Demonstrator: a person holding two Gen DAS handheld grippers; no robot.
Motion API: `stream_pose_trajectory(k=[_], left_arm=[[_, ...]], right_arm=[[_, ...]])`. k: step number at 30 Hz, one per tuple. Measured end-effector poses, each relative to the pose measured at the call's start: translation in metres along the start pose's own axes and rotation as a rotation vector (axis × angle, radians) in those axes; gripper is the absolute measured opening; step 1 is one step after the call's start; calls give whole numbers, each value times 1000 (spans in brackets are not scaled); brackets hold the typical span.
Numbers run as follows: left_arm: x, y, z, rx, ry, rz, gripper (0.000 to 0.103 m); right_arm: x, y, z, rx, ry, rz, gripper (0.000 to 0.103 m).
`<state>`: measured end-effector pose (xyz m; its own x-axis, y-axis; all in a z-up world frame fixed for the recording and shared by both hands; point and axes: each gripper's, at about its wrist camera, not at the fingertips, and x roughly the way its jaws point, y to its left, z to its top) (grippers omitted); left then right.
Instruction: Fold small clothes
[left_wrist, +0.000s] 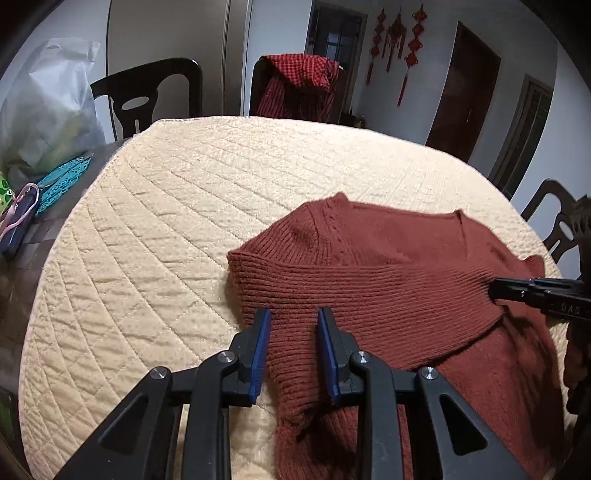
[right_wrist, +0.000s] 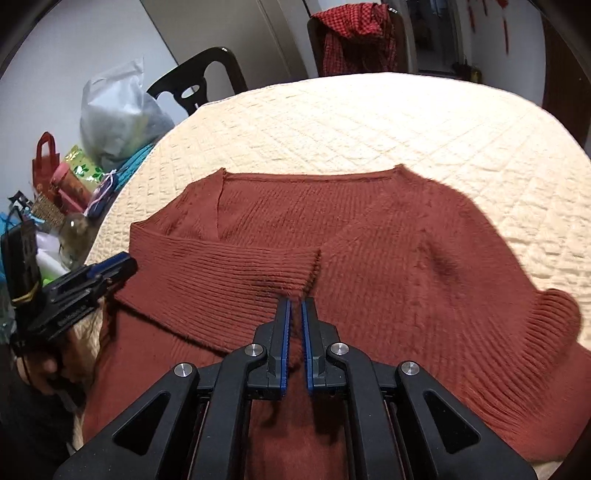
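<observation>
Left tongs (left_wrist: 293, 314): nearest the left wrist camera, reaching forward and low over the near edge of the sweater (left_wrist: 388, 288). Blades stand apart, open, with a ribbed fold of knit lying between them; neither blade visibly presses it.

Right tongs (right_wrist: 295, 302): pointed forward over the sweater's middle, blades nearly together with a narrow gap. Tips sit at the cuff of the sleeve (right_wrist: 236, 266) that is folded across the chest; whether they pinch the knit, cannot tell. In the left wrist view these tongs enter from the right edge, tip against the fabric.

Sweater: rust-red, ribbed, V-neck toward the far side, lying flat on the table (left_wrist: 166, 221), which is covered by a cream quilted pad. Other sleeve bunched at the right edge in the right wrist view.

Beyond: dark chair (left_wrist: 147, 96), red checked cloth (left_wrist: 303, 81) draped on another chair.
</observation>
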<state>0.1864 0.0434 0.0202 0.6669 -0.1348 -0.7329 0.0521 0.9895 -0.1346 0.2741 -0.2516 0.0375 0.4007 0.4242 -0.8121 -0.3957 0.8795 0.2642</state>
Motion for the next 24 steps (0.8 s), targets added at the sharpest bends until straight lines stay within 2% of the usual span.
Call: stream_pose_trajectory(k=[2,4,6,8,15,20,24], left_arm=[[-5,0,1,0,-12,-2,29],[-6,0,-1,4,-7,-9,29],[2,-1,-6,10,35,5,29],[1,-4,-12,23,32,17,29],[-28,-11,-24,19,15,9,29],[-59,-19,-38,-7,-27,-18,29],[-74,-30,-55,-3,-51,-14,30]], right_arm=[[-10,5,0,-16,-27,-11,6],[-14,11,-4,-30,-41,16,6],[-6,17,-9,-64,-5,-4,6],[4,16,-16,-76,34,-12,6],[-38,3,-36,-69,-33,-28,7],[-75,-7,-65,-45,-111,-27,28],[-94,-32,-89,34,-131,-53,32]])
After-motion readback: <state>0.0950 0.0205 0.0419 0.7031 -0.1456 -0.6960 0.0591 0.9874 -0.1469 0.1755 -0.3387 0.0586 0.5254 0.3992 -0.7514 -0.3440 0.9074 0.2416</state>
